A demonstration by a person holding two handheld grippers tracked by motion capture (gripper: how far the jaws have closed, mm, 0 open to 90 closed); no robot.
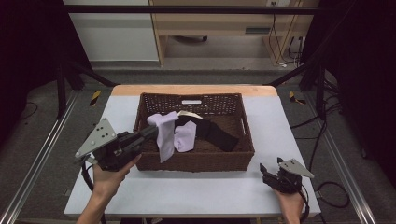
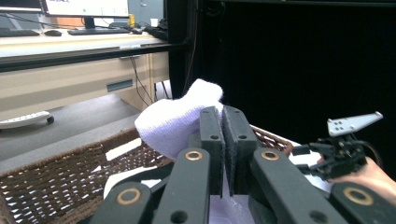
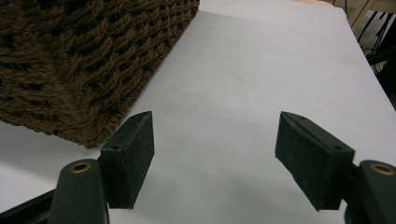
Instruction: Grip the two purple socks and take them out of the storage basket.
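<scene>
Left gripper [image 1: 152, 132]: jaws closed tight on pale lilac knitted sock [image 1: 164, 135], pinched at upper end; in left gripper view sock [image 2: 180, 119] bulges above clamped pads. Sock raised above left part of dark brown woven wicker basket [image 1: 196, 161], lower end hanging down to front wall. Second lilac sock [image 1: 186, 136] and black sock [image 1: 215, 133] lying inside basket. Right gripper [image 3: 215, 161]: jaws wide apart, nothing between, resting low over white table surface [image 3: 243, 79], just beside basket's front right corner.
</scene>
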